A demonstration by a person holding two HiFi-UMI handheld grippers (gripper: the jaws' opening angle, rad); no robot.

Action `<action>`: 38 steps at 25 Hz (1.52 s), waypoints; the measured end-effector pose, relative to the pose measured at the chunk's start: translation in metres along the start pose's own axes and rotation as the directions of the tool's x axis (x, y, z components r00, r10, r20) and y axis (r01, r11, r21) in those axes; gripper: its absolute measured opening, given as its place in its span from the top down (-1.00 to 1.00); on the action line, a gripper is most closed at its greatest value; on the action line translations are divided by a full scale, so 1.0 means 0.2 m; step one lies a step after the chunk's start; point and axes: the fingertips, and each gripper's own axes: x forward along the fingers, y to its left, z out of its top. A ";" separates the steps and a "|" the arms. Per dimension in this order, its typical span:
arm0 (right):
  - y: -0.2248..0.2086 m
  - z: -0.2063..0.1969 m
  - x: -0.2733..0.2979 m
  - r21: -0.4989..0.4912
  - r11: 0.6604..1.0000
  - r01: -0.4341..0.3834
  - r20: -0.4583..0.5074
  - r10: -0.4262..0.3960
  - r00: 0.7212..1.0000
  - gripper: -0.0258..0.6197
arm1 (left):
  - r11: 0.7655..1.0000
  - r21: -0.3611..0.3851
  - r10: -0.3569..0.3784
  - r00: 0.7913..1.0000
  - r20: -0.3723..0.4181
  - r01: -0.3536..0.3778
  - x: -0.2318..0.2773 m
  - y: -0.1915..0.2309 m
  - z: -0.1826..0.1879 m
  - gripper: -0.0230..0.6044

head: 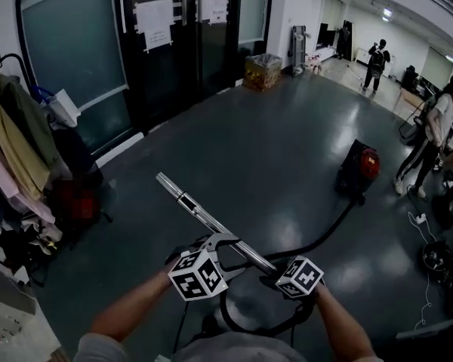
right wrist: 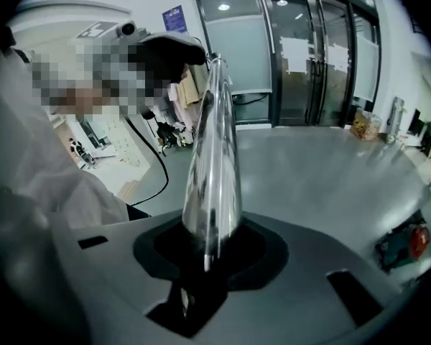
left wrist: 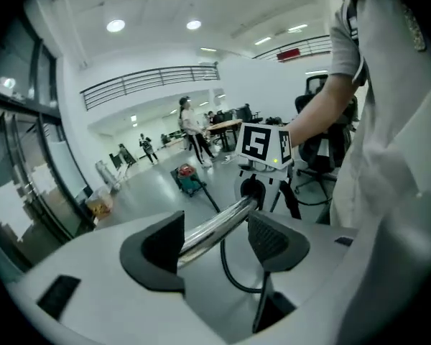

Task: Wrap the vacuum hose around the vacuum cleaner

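While the person looks down, both grippers sit low at 6 o'clock on a shiny metal tube (head: 204, 217). The right gripper (right wrist: 210, 246) is pinching the near end of the tube, and its black pads are pressed tight round it. The left gripper (left wrist: 212, 239) is spread open. The tube lies between its two pads and leans on one pad (left wrist: 156, 246), but there is a gap next to the other pad. From the grippers, the tube points up toward 11 o'clock.

A black hose (head: 325, 236) runs from the grippers toward 2 o'clock and lies stretched out over the floor (head: 272, 142). At that end stands the red and black vacuum cleaner (head: 360, 164), well apart from the person.

A box (head: 262, 72) stands by the glass doors (head: 181, 44) at 12 o'clock. What is in it is too small to tell.
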 end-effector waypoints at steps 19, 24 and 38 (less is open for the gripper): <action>0.15 -0.06 0.03 -0.040 0.996 0.082 -0.375 -0.091 0.923 0.58 | 0.666 0.329 -0.589 0.743 -0.319 0.669 0.36 -0.39 -0.21 0.02; 0.13 -0.10 -0.02 -0.094 0.995 0.039 -0.398 -0.073 0.914 0.58 | 0.660 0.275 -0.601 0.711 -0.366 0.699 0.43 -0.44 -0.29 0.02; -0.01 -0.20 -0.16 -0.155 0.987 -0.037 -0.392 -0.027 0.919 0.58 | 0.756 0.214 -0.540 0.774 -0.332 0.619 0.57 -0.42 -0.16 0.41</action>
